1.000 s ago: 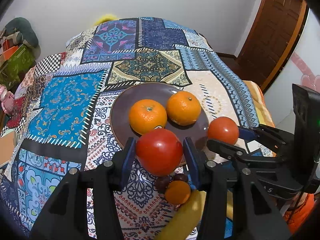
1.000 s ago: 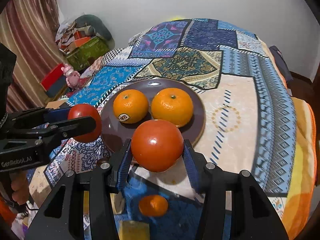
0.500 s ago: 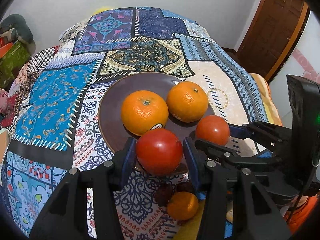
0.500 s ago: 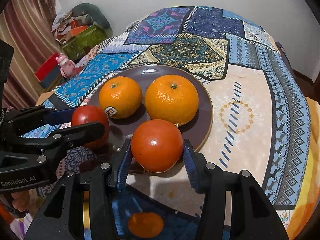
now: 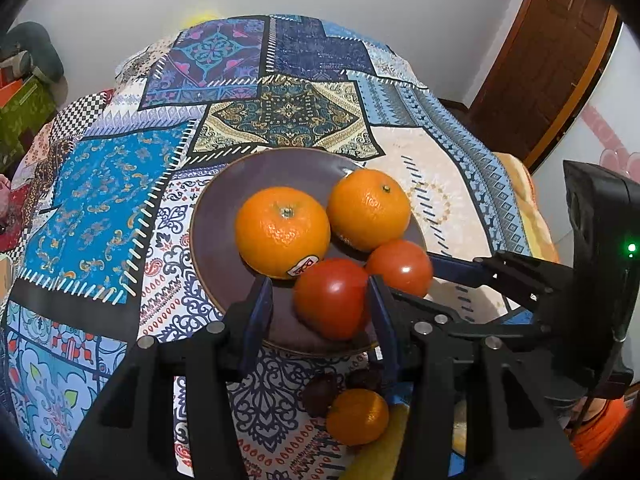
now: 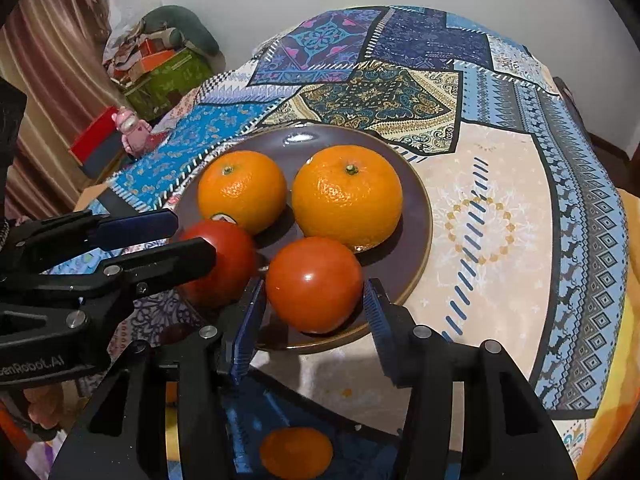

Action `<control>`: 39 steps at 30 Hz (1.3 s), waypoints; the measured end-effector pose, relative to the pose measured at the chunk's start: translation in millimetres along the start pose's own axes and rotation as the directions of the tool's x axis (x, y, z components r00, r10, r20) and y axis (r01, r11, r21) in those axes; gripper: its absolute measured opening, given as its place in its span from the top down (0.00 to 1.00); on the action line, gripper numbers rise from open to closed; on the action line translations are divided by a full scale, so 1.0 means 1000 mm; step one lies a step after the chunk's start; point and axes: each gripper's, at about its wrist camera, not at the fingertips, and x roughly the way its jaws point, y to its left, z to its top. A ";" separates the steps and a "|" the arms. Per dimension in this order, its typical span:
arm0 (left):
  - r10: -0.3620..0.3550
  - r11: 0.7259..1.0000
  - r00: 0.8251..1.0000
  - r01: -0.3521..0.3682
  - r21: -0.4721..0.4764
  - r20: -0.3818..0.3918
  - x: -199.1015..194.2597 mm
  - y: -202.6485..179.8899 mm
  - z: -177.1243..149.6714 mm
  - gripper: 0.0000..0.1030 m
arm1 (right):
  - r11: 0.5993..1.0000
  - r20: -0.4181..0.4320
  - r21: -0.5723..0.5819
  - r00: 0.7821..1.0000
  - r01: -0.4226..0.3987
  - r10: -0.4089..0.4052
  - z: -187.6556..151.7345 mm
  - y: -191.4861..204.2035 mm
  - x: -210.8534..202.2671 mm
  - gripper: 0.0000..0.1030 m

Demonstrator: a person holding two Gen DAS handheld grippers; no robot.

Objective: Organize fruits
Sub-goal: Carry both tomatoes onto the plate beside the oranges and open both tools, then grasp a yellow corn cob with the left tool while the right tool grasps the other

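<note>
A dark brown plate (image 5: 224,216) (image 6: 416,204) on the patchwork cloth holds two oranges (image 5: 282,231) (image 5: 369,209), also in the right wrist view (image 6: 241,189) (image 6: 347,196). My left gripper (image 5: 320,308) is open around a red tomato (image 5: 330,298) that rests on the plate's near edge; a gap shows on its left side. My right gripper (image 6: 314,304) is open around a second tomato (image 6: 314,283) (image 5: 400,267), also resting on the plate. The two tomatoes sit side by side.
Off the plate near me lie a small orange (image 5: 357,416) (image 6: 296,452), dark small fruits (image 5: 320,394) and a banana (image 5: 380,448). Boxes and a pink toy (image 6: 130,128) stand beyond the table's left edge. A wooden door (image 5: 536,68) is at the right.
Both grippers moved forward and down over the plate. Their jaws have opened, and the two tomatoes now rest on the plate's near edge.
</note>
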 end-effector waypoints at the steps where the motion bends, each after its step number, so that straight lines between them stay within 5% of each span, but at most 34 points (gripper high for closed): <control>1: 0.000 1.000 1.000 0.000 -0.003 0.000 -0.002 0.000 0.000 0.53 | 1.000 0.006 -0.005 1.000 0.012 -0.012 0.000 0.001 -0.003 0.54; 21: -0.012 1.000 1.000 0.012 0.015 -0.004 -0.063 -0.012 -0.059 0.52 | 0.998 0.085 -0.003 0.995 0.057 -0.057 -0.042 0.006 -0.078 0.50; 39: -0.031 0.999 0.995 0.032 0.012 -0.098 -0.042 -0.026 -0.111 0.46 | 1.000 -0.055 -0.006 0.998 0.017 -0.018 -0.110 0.025 -0.058 0.49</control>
